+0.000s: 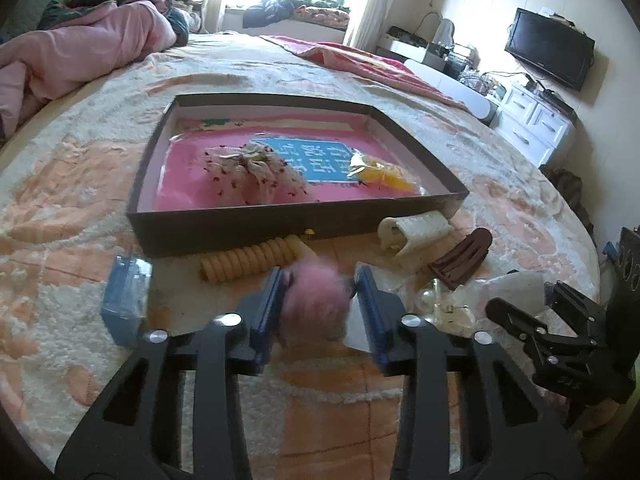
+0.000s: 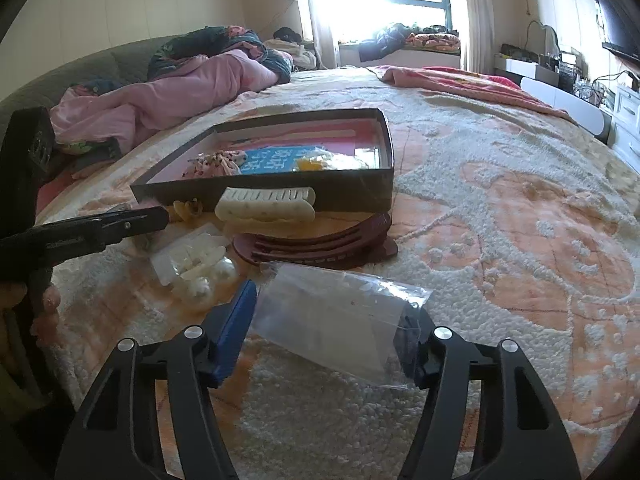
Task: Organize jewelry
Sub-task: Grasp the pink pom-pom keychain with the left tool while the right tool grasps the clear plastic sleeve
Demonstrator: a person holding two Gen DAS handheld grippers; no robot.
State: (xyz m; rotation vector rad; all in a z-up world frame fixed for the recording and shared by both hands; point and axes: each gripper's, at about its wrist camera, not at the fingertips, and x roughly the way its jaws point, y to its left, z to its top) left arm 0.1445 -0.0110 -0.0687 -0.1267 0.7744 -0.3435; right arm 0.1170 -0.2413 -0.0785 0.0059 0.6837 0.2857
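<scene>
My left gripper (image 1: 320, 280) is shut on a fluffy pink pompom hair tie (image 1: 314, 302), blurred, just in front of the dark shallow box (image 1: 256, 224). The box holds a floral scrunchie (image 1: 256, 172) and a yellow item in a bag (image 1: 384, 176). My right gripper (image 2: 332, 320) is open around a clear plastic bag (image 2: 340, 312) lying on the bed. A cream hair claw (image 2: 266, 206), a brown hair claw (image 2: 320, 244), pearl pieces (image 2: 204, 276) and a spiral hair tie (image 1: 248, 260) lie before the box.
A blue clear case (image 1: 126, 300) lies left of my left gripper. A pink quilt (image 2: 180, 88) is heaped at the far left of the bed. A TV (image 1: 548, 52) and white drawers (image 1: 532, 124) stand to the right.
</scene>
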